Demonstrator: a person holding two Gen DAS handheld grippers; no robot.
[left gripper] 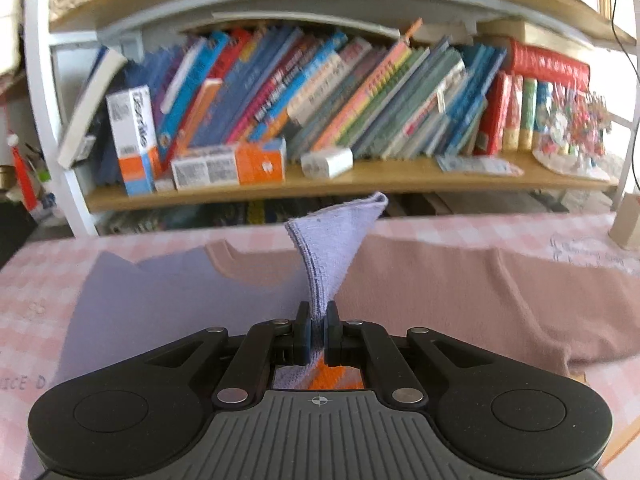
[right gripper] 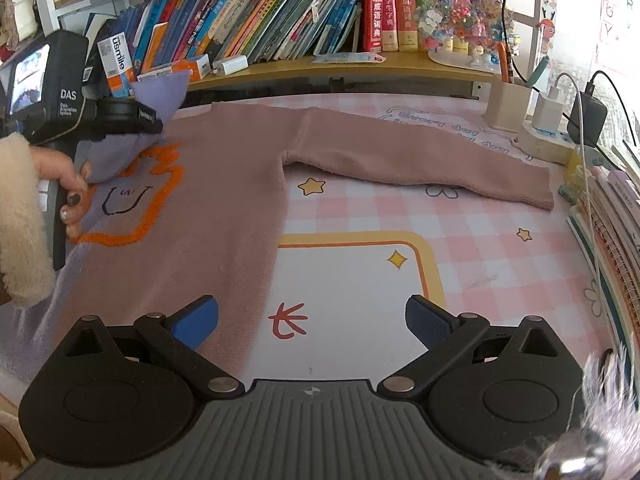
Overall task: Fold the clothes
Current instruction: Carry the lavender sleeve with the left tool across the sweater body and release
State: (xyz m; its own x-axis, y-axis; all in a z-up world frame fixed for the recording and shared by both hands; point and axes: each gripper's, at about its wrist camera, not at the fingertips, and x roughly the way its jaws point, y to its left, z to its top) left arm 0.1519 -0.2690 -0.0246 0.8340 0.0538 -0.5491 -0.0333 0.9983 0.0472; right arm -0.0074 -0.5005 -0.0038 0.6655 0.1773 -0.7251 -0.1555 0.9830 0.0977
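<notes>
Left wrist view: the left gripper (left gripper: 318, 334) has its fingers pinching a lilac sleeve cuff (left gripper: 336, 240), which stands up toward 12 o'clock. Right wrist view shows the right gripper (right gripper: 311, 320) with fingers spread wide above the bench (right gripper: 360, 280). A mauve-and-lilac sweater (right gripper: 224, 184) lies flat, one sleeve stretching toward 3 o'clock, bookshelf (right gripper: 280, 68) beyond.

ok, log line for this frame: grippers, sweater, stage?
left gripper: shut on purple sleeve, lifted | right gripper: open, over table | sweater: flat, other sleeve spread | stage: first sleeve fold
</notes>
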